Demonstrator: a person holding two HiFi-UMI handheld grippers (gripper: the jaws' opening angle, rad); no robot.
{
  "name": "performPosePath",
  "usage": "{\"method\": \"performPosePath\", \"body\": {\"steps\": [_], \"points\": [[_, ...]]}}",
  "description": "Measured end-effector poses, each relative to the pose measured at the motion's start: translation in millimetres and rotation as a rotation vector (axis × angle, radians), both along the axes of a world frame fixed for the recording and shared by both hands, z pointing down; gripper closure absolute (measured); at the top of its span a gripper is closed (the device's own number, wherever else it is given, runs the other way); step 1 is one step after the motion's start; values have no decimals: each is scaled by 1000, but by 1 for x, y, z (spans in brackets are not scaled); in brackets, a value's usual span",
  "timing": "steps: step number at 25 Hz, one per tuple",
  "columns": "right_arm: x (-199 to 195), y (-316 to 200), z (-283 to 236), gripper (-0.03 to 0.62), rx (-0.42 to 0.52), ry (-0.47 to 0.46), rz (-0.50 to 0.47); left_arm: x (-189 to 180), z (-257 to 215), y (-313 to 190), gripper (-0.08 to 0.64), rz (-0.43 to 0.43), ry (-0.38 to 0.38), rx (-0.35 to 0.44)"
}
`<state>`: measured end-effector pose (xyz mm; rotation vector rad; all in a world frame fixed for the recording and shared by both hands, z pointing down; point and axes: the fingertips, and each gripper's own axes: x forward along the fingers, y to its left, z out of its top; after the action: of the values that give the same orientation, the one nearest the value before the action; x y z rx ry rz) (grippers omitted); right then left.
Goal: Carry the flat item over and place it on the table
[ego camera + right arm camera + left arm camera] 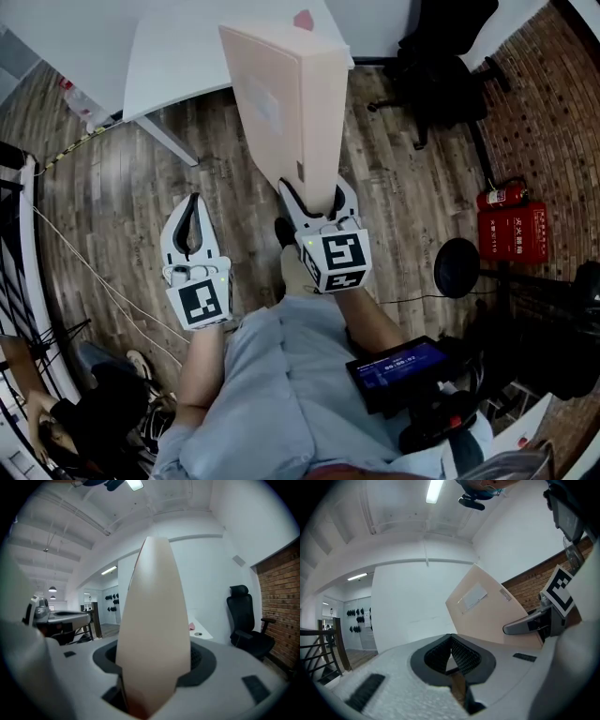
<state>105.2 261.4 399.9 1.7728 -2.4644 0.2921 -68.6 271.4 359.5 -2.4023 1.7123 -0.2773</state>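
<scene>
A flat beige box (281,94) stands upright on edge in my right gripper (317,202), which is shut on its lower end. In the right gripper view the box (152,620) fills the gap between the jaws of the right gripper (152,667) and hides what lies straight ahead. My left gripper (194,211) hangs to the left of the box, shut and empty; its pads meet in the left gripper view (451,641), where the box (487,606) shows to the right. The white table (178,47) lies ahead, just beyond the box.
A small pink item (303,19) lies on the table. A black office chair (441,66) stands to the right of it. A fire extinguisher (502,197) and a red box (516,234) sit by the brick wall, with a black round stool (457,267) nearby. A cable (84,262) crosses the wooden floor at left.
</scene>
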Motion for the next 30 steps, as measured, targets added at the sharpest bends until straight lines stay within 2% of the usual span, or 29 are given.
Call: {"method": "performPosePath", "body": {"steps": [7,15,24,30], "points": [[12,-99,10,314,-40,-21,-2,4,9,-95,552,-33,-25,-63],[14,-198,5,314,-44,-44,-55,13,-4,-182,552,-79,-47,-53],[13,-255,-19,313,15,-64,-114,17,-28,-231,552,-123,-66,24],[2,-281,-24,313,29,-57,-148,10,-37,-251,552,-162,-47,37]]}}
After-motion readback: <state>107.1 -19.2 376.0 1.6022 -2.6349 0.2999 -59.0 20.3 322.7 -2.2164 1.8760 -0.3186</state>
